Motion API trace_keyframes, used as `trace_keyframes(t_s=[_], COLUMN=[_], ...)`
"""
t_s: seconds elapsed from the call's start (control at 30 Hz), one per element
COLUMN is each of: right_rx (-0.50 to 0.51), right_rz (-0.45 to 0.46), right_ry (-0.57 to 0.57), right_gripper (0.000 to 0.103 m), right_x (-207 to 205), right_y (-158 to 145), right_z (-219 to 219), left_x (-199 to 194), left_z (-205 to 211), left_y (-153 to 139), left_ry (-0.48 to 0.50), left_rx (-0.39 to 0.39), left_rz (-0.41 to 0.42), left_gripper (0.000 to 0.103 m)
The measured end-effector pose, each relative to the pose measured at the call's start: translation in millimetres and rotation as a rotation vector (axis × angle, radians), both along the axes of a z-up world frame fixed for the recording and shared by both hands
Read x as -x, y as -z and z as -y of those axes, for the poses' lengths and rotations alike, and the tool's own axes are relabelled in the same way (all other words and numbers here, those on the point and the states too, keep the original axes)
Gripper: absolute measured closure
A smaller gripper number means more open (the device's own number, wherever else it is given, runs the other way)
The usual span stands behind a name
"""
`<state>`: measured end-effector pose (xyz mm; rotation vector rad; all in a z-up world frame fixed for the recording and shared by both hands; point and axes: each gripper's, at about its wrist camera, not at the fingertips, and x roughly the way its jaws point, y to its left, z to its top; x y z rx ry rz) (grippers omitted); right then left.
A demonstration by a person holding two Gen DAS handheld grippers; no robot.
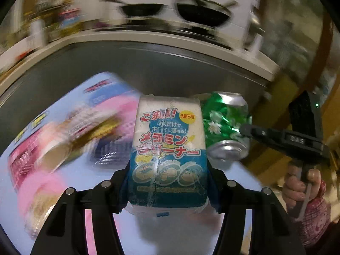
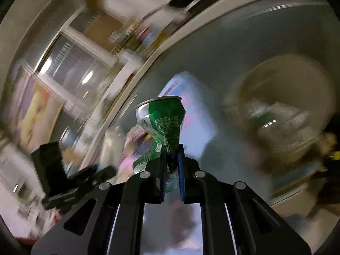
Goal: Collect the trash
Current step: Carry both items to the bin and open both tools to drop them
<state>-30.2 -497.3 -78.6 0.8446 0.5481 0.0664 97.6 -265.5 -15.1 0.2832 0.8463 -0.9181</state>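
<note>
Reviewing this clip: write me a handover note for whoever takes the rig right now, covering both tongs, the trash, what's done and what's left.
Left tongs: shut on the white-and-blue packaged melamine sponge.
Right tongs: shut on the crushed green aluminium can, pinched at its creased middle.
Both items are lifted over the grey table; a light-blue printed flyer lies below.
Done: both pieces picked up.
Left: drop them in a bin; none can be made out, since the background is blurred.
</note>
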Motion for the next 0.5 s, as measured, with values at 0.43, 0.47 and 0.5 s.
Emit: trace_keyframes(t_s=[0.43,0.47,0.5], right_rx=[0.137,0.131,0.133], right_rz=[-0.111,-0.093,-0.072], right_ry=[0.311,0.316,0.323], right_gripper=[0.066,0.066,0.066], right_x=[5.3,9.9,11.2], right_y=[42.7,40.5,39.1], right_z=[99.8,98.7,96.7], left_x=[-34.3,-33.6,-33.5], left_z=[176.1,168.4,159.4], left_y=[33.3,28.0,23.6], left_ry=[0.055,0.048,0.048], left_rx=[0.005,0.023,0.042], left_rz=[-0.161,-0.163,-0.155], left_gripper=[0.022,0.022,0.022])
